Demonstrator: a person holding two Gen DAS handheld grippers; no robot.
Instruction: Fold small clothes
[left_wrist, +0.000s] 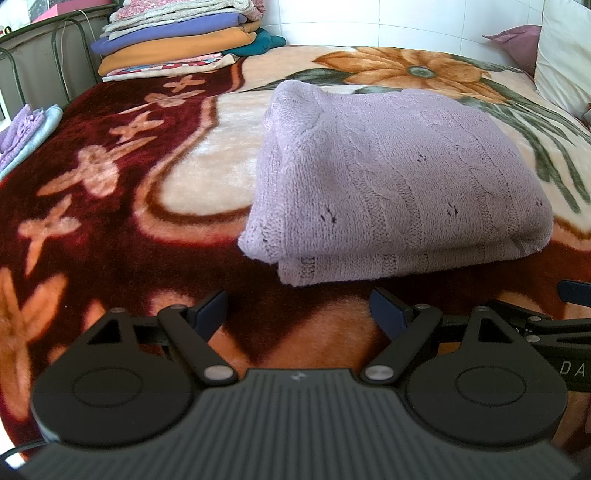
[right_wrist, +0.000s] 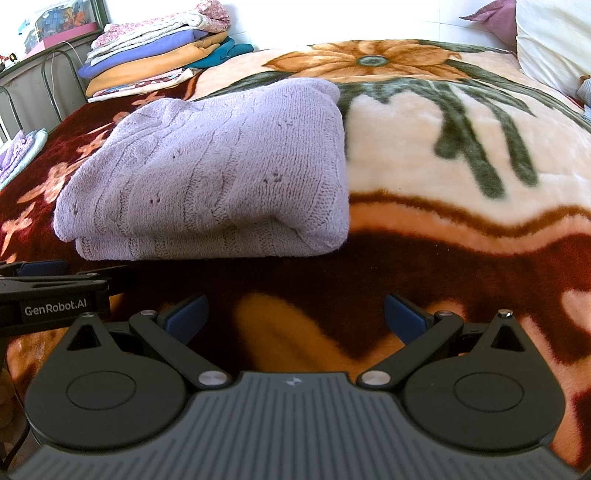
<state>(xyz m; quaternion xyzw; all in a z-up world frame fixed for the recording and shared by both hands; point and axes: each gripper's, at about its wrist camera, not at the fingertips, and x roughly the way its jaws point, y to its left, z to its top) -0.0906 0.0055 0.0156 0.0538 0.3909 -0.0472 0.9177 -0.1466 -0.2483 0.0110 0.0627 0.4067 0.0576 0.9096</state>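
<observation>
A lilac knitted sweater (left_wrist: 399, 177) lies folded in a thick rectangle on the flowered blanket (left_wrist: 129, 236); it also shows in the right wrist view (right_wrist: 210, 173). My left gripper (left_wrist: 297, 308) is open and empty, just in front of the sweater's near folded edge. My right gripper (right_wrist: 295, 314) is open and empty, in front of and to the right of the sweater. The right gripper's side shows at the right edge of the left wrist view (left_wrist: 546, 325), and the left gripper shows at the left edge of the right wrist view (right_wrist: 55, 291).
A stack of folded blankets and clothes (left_wrist: 177, 37) sits at the far left corner by a metal bed rail (left_wrist: 33, 55). Small folded lilac and pale blue cloths (left_wrist: 26, 136) lie at the left edge. Pillows (left_wrist: 561, 55) lie at the far right.
</observation>
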